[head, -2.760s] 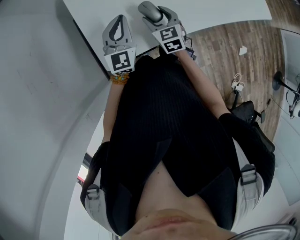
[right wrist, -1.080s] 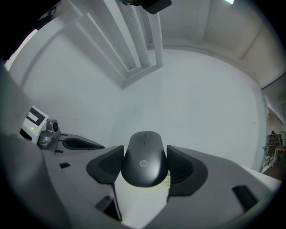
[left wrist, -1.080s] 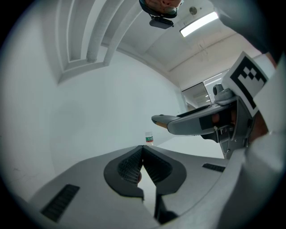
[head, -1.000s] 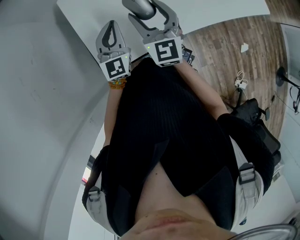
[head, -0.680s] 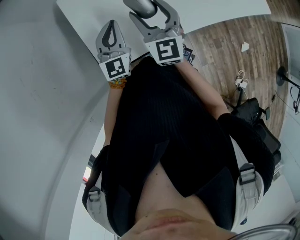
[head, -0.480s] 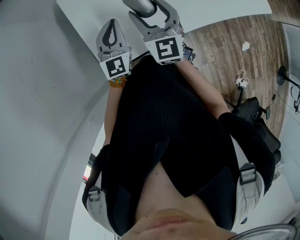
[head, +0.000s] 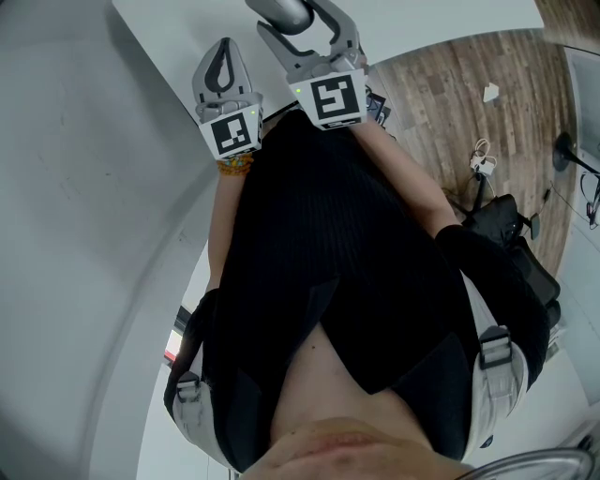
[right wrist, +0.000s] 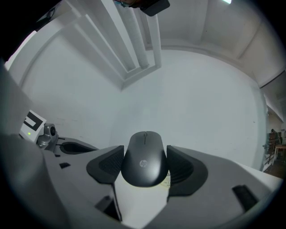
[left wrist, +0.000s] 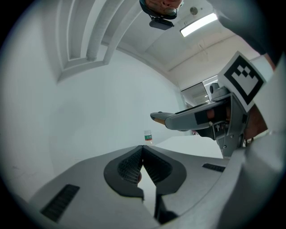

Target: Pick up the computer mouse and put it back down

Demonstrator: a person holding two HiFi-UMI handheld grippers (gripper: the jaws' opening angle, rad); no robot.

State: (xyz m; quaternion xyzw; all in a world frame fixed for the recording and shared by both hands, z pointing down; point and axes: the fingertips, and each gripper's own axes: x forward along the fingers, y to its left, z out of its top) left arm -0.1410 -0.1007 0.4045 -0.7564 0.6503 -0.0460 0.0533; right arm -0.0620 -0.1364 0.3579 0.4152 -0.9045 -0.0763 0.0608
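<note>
Mouse (right wrist: 144, 164) is up, right gripper (right wrist: 145, 153) fingers (right wrist: 183, 167) pinching its sides above the surface (head: 422, 23) (left gripper (left wrist: 143, 166) idle, fingers pressed together), so next, I'd judge: lower gently, then release.

The computer mouse (right wrist: 145, 161) was matte dark grey with a pale logo. The right hand-held gripper (head: 298, 23) and the left hand-held gripper (head: 225, 56) were grey, with darker cross-hatched pads (right wrist: 107, 166) and black-and-white square markers (head: 328, 98). The tabletop (head: 187, 28) was white, the floor (head: 450, 103) brown wood grain, and the person's top (head: 319, 244) ribbed black.
</note>
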